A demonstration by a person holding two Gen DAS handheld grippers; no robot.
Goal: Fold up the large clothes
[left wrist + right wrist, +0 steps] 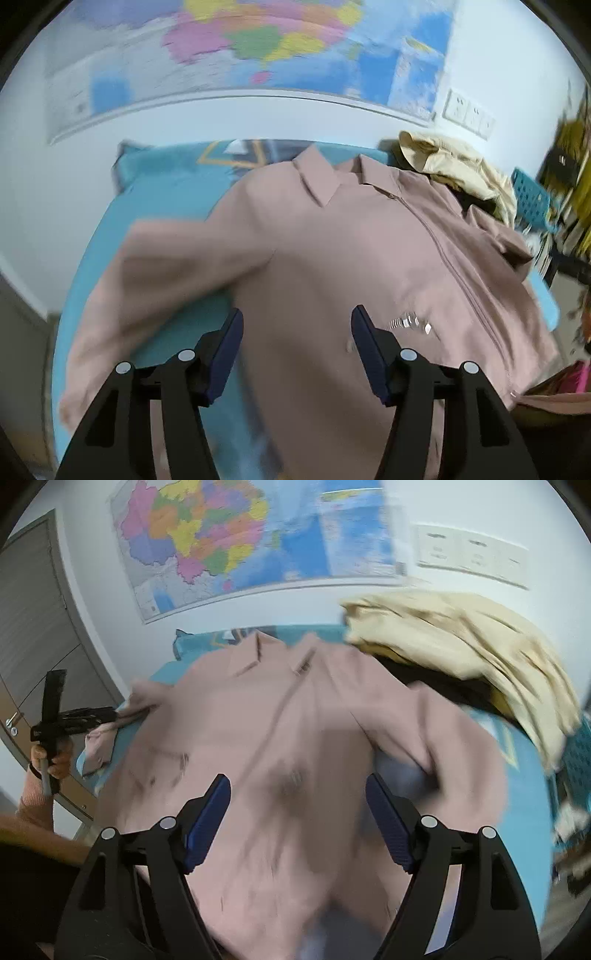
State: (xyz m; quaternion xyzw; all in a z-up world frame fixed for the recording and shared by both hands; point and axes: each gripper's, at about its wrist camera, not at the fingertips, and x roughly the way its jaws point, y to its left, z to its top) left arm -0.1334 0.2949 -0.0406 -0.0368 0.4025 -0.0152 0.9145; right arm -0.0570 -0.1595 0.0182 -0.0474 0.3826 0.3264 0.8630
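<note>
A large dusty-pink jacket [332,240] with a collar and a front zip lies spread face up on a teal cover [166,184]. Its sleeve [166,258] trails out to the left. My left gripper [297,314] hovers over the jacket's lower body, open, with nothing between its blue pads. My right gripper [297,781] hangs open above the jacket [295,720], also holding nothing. The right wrist view shows the left gripper [110,714] at far left, held in a hand [55,760], its tips near the crumpled sleeve end [99,742].
A heap of beige cloth [461,638] over something dark lies at the back right, against the jacket's shoulder. A blue slotted basket [532,195] stands further right. A wall map [221,542] hangs behind, and a grey door [33,609] is at left.
</note>
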